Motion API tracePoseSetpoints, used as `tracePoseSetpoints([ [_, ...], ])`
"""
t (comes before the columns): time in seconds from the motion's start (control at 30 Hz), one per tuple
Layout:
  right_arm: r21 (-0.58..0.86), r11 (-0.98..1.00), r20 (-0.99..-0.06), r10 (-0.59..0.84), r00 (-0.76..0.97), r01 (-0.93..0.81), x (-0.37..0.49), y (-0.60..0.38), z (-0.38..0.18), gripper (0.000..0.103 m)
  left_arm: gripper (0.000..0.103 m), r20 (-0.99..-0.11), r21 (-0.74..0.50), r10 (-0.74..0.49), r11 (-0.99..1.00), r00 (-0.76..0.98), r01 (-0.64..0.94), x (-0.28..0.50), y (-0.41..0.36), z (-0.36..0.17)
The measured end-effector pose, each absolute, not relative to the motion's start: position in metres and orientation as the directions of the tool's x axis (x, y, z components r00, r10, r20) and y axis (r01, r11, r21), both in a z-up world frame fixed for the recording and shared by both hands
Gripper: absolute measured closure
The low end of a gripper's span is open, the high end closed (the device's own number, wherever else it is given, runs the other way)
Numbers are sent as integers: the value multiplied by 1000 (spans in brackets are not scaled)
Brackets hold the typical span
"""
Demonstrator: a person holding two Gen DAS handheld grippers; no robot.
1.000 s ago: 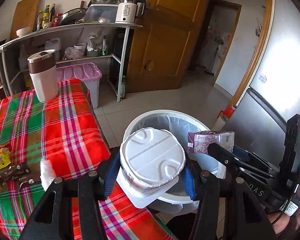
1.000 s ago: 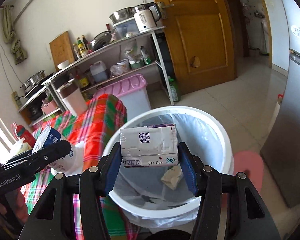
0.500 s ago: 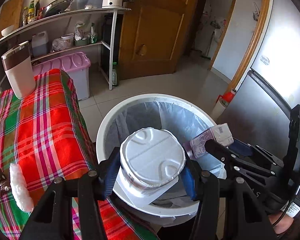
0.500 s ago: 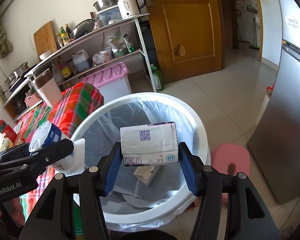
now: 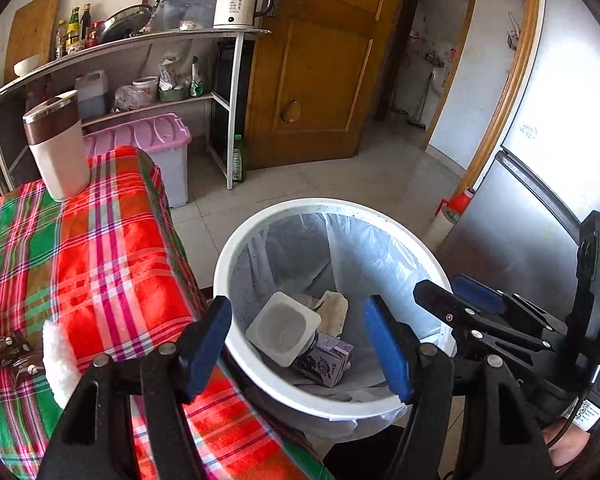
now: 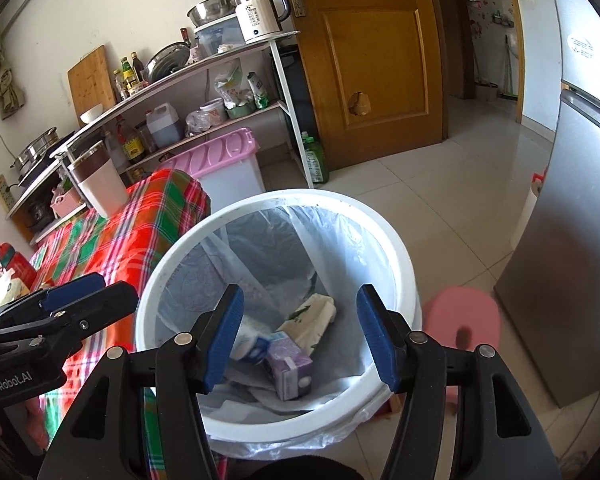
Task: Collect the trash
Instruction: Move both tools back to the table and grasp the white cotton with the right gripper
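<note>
Two open claws, left claw, right claw, one bin

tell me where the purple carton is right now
The purple carton lies at the bottom of the white bin, seen in both wrist views, right beside the white cup.

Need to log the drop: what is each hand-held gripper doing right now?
Left hand-held gripper: jaws just opened, holding nothing.
Right hand-held gripper: open, holding nothing.
</note>
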State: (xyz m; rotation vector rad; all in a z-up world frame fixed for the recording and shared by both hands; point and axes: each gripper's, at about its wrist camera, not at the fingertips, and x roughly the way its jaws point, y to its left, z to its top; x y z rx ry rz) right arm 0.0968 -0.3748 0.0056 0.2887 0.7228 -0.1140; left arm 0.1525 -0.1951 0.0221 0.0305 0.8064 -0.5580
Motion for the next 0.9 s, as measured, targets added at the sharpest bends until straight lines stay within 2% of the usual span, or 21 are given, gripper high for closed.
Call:
tracePoseSetpoints([
  [0.53,229,968,-620,66,781,100,91,-320,29,43,32,-654,-186,-411,901,635,392,131,-125,35],
  [0.9,223,974,-616,180,767,-50,106,-252,28,43,32,-656,-182,-265,964,707,193,122,-31,26],
])
